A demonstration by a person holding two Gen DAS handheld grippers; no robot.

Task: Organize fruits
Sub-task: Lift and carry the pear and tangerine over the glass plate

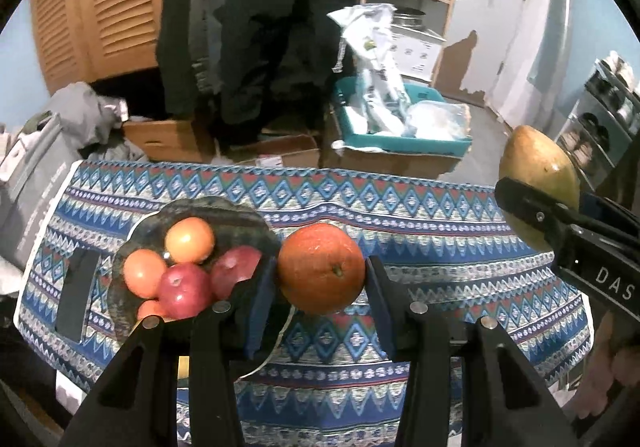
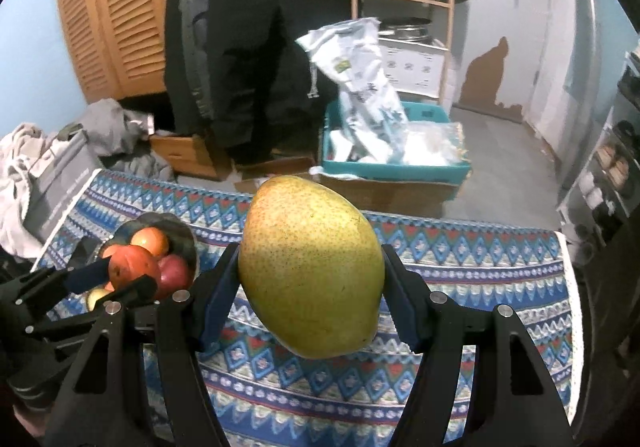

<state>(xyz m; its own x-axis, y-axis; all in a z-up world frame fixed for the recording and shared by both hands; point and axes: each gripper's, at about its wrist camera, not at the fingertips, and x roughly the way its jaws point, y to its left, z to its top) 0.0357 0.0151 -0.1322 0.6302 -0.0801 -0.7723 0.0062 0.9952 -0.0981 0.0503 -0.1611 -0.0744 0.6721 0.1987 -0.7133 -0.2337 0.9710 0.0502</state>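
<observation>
wrist views angled down, sharing fruit bowl (image 1: 192,223)

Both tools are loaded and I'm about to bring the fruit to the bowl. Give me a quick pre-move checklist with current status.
1. Left tool grips the orange: ok, pads press both sides.
2. Right tool grips the mango: ok, pinched across its middle.
3. Both fruits lifted off the patterned cloth: ok.
4. Room in the bowl: cannot tell; the oranges and apples already fill much of it, and the mango is big.
5. Path to the bowl: ok for the left tool, bowl just beside it; the right tool must pass the left.
6. Bowl stable on cloth: cannot tell.
</observation>
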